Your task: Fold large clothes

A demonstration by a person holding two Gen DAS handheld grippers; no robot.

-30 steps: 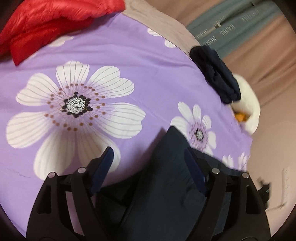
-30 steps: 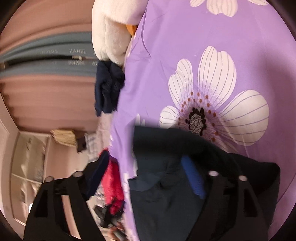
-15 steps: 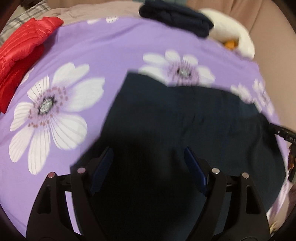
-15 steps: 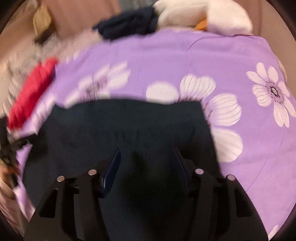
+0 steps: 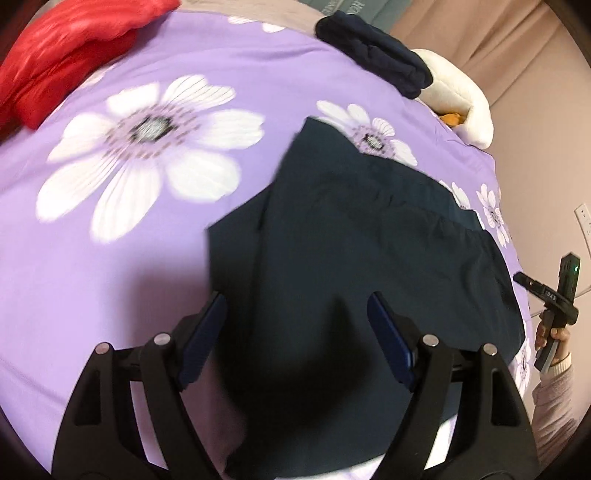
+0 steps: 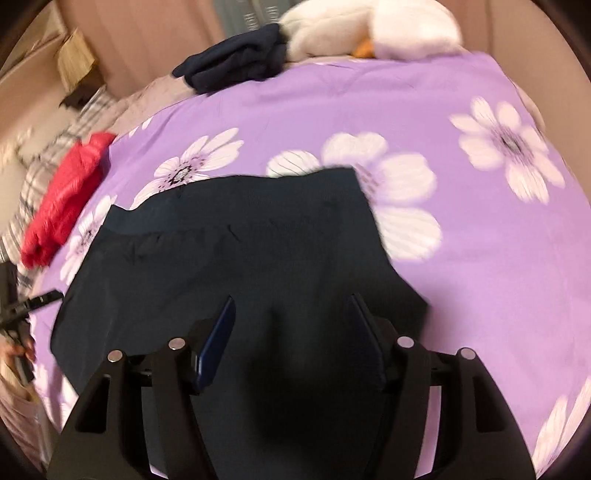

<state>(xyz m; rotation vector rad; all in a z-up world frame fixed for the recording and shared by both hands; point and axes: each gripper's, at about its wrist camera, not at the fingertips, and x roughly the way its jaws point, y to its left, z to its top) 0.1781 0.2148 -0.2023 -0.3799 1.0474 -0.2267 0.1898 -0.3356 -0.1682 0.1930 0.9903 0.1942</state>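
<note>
Both hand-held grippers (image 5: 295,325) (image 6: 291,325) gape empty over seemingly flat dark trousers (image 5: 369,236), bedspread (image 5: 110,280) around.

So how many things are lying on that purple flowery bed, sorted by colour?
Dark navy: 2, the spread garment and the folded pile
Red: 1, the jacket
White: 1, the plush toy
Total: 4

A home bedroom. A purple bedsheet printed with large white flowers (image 5: 155,258) covers a bed, with a white plush toy (image 6: 369,29) at its far edge. Pinkish-beige curtains (image 5: 517,48) hang behind it.
</note>
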